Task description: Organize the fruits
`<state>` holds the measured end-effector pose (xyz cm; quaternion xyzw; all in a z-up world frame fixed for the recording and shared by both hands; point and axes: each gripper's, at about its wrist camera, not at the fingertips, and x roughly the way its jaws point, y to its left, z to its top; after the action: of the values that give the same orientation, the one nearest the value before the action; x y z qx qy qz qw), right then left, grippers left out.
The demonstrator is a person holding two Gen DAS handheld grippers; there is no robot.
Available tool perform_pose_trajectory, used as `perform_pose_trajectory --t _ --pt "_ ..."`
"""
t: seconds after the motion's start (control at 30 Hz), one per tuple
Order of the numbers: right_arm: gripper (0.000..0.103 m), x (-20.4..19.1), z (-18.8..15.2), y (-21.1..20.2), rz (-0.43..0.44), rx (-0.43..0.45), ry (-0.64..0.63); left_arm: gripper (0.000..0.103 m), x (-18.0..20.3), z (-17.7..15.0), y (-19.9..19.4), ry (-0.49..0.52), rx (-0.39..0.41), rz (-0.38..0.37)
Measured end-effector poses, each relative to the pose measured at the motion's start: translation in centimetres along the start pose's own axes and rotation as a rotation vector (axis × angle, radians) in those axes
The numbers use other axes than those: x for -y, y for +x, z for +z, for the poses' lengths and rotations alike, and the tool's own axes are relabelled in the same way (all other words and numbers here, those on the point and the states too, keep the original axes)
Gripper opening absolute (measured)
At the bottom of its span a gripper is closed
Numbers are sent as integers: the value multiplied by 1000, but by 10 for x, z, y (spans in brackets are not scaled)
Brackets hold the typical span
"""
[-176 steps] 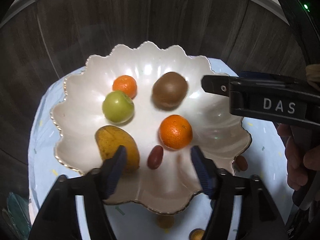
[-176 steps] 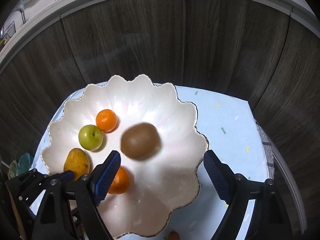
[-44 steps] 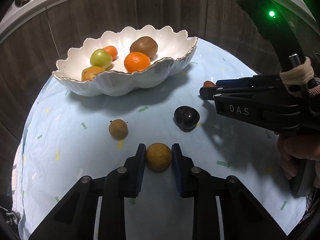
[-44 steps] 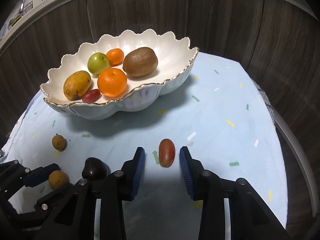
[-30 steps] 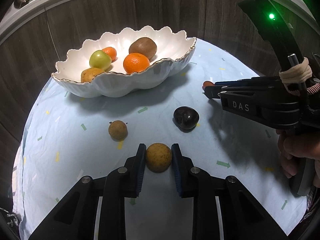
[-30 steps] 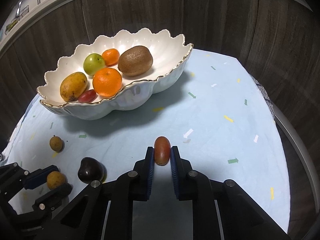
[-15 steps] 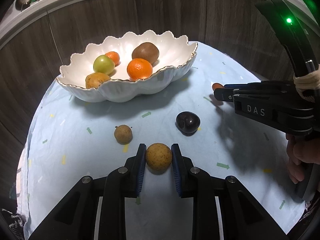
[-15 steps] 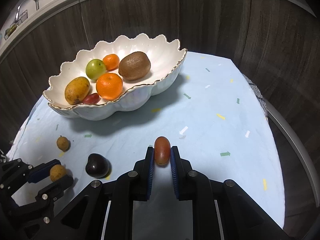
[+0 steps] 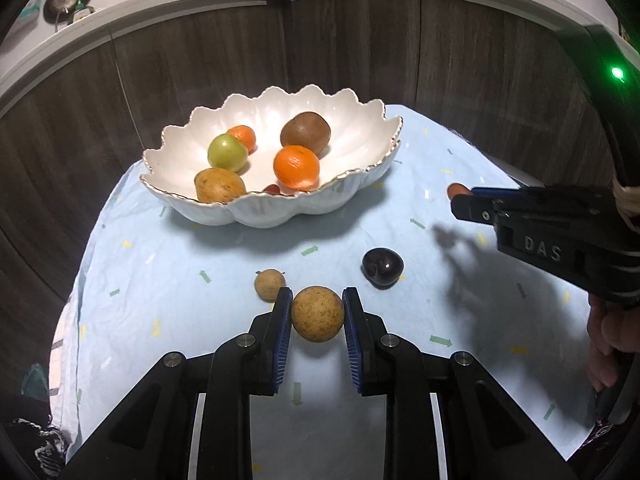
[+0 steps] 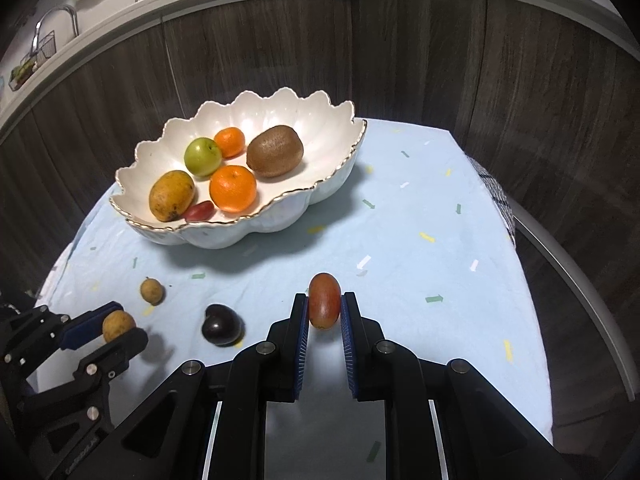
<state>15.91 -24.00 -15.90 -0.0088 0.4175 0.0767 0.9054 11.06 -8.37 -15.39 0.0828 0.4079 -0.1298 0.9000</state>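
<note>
**Both tongs clamped on fruit above the cloth**

The pale blue tablecloth [image 10: 420, 208], speckled with small coloured arrows, lies below both tongs and runs ahead of them to a dark wood-panelled wall [image 10: 440, 60]. Ahead of the tongs and to their left sits the scalloped white bowl [image 10: 332, 120] with its gold rim. It holds a kiwi [image 10: 275, 151], a large orange [image 10: 233, 188], a yellow mango [image 10: 171, 195], a green apple [image 10: 202, 157], a smaller orange [image 10: 229, 142] and a red oblong fruit [image 10: 199, 210] lying against the near wall of the bowl.

The left gripper [image 9: 317, 312] has its blue pads pressed narrow against a round tan fruit [image 9: 317, 313], which casts a shadow on the cloth beneath it. The right gripper [image 10: 324, 308] is drawn almost fully together on a red grape tomato [image 10: 324, 305], held upright between its pads with the upper end standing above the fingertips. Part of a hand [image 9: 612, 332] shows behind the right gripper in the left wrist view.

On the cloth between the two tongs lies a dark plum [image 10: 221, 324], nearer the left pair. Just ahead of the left gripper's left finger, close beside the held fruit, rests a smaller tan fruit [image 9: 270, 283] with a short stem.
</note>
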Motion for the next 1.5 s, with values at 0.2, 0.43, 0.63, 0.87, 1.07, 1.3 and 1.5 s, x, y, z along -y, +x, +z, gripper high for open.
perform_pose_trajectory --t 0.2,0.43,0.63,0.87,1.07,1.3,1.5 --pt "18 -8 -4 -15 11 -4 13 25 -5 7 -9 -15 18 2" --pt "18 -17 1 -29 17 7 6 25 -13 18 -19 -34 43 10" --pt "18 -20 12 -41 19 35 4 25 -18 33 -26 -48 67 7" --pt "18 -22 29 -45 28 57 12 25 -28 53 -31 -67 92 13" --pt "18 -26 50 -48 34 91 5 25 -41 76 -27 -78 113 12" --pt "18 -29 77 -40 32 121 -4 26 -58 103 -14 -92 127 20" --pt "18 -32 100 -28 26 135 -25 26 -68 122 0 -97 136 11"
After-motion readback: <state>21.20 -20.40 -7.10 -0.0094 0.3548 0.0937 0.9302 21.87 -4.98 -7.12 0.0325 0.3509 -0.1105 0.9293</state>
